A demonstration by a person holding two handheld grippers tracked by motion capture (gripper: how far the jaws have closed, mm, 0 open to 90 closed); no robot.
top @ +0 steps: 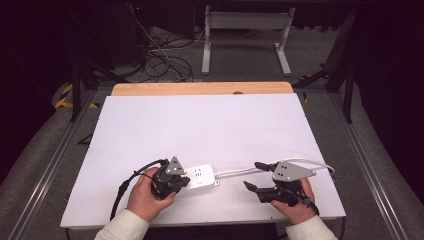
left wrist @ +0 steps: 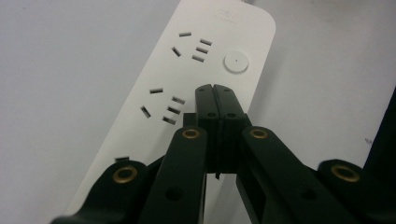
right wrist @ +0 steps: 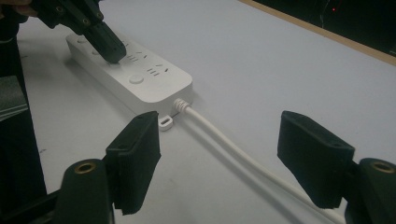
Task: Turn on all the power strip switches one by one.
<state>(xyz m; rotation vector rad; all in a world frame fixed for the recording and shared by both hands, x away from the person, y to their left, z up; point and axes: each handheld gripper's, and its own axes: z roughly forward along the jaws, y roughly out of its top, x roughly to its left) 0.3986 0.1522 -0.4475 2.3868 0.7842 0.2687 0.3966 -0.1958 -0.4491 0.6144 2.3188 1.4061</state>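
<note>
White power strip (left wrist: 187, 88) under clenched left hand-held gripper (left wrist: 216, 88); right hand-held gripper (right wrist: 217, 144) released, straddling cable (right wrist: 224, 142)

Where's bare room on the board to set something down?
The white board is bare from the power strip back to the wooden edge. The near edge is crowded: left gripper on the strip, cord, right gripper.

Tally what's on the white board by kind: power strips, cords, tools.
Power strip: 1
White cord: 1
Tools: 2, the left tool shut with its tips on the strip, the right tool open near the cord
Total: 4
</note>
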